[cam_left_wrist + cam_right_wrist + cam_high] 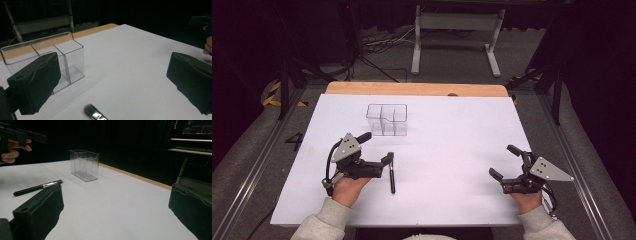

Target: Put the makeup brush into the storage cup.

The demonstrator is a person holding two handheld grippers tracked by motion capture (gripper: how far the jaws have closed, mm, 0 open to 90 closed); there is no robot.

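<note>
While both jaws stand spread, left gripper (374, 150) near brush (392, 175); right gripper (504, 162) apart; no legible writing

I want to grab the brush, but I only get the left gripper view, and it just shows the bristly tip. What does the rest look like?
Observer: The make-up brush has a slim black handle, which ends toward the person's side of the white table.
Operator: Is my right gripper busy?
Observer: No. It is open and empty, over the table's right side, apart from the brush.
Operator: Is anything in the clear plastic organiser?
Observer: From above, all three of its compartments look empty.
</note>
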